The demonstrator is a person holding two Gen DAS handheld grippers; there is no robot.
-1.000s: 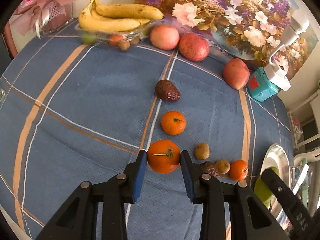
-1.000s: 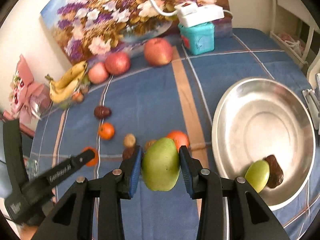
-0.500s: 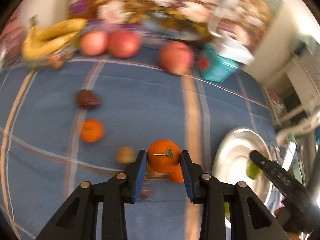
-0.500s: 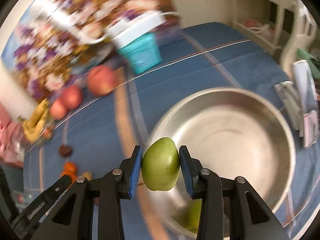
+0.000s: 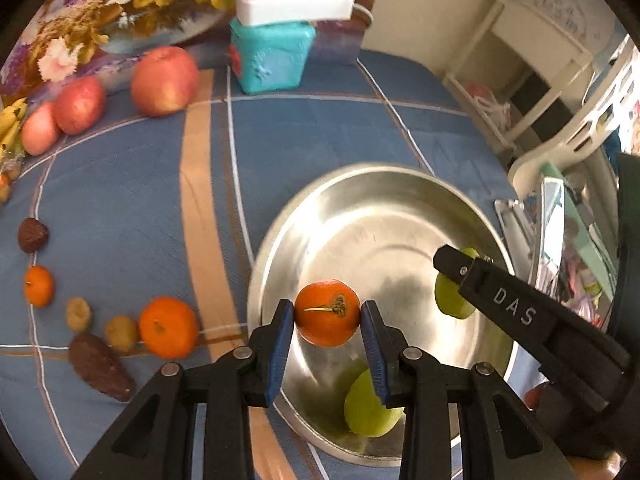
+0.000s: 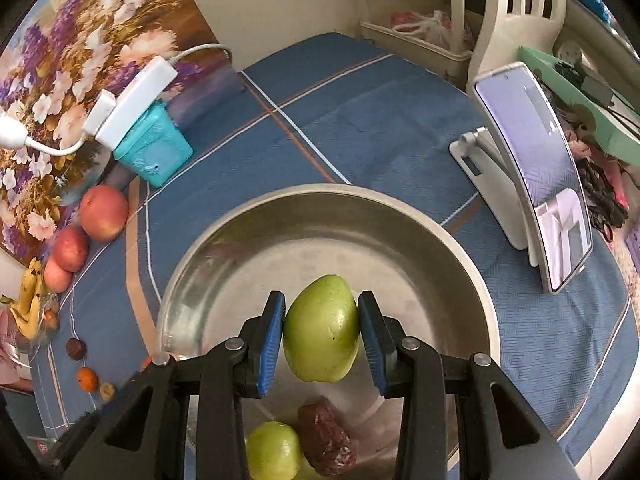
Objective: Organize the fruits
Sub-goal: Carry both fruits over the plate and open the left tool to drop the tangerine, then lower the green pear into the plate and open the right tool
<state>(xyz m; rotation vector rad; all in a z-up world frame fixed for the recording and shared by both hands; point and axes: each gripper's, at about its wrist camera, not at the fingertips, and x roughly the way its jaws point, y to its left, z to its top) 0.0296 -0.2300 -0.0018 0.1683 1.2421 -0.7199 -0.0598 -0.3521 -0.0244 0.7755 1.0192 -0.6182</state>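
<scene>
My left gripper (image 5: pixel 327 320) is shut on an orange tangerine (image 5: pixel 327 311) and holds it above the near left part of the steel bowl (image 5: pixel 372 184). My right gripper (image 6: pixel 322 338) is shut on a green fruit (image 6: pixel 321 328) above the same bowl (image 6: pixel 320 192). It shows in the left wrist view as a black finger (image 5: pixel 520 312) over the bowl's right side. Inside the bowl lie another green fruit (image 6: pixel 274 456) and a dark brown date (image 6: pixel 328 436).
On the blue cloth lie a tangerine (image 5: pixel 168 332), a smaller one (image 5: pixel 38 286), brown dates (image 5: pixel 100 366), small brown fruits (image 5: pixel 120 333), three red apples (image 5: pixel 164 80) and bananas (image 6: pixel 28 300). A teal box (image 5: pixel 272 56) stands behind. A phone on a stand (image 6: pixel 536 200) is right of the bowl.
Both grippers have swung right from the fruit row to above the steel bowl, each still holding its fruit.
</scene>
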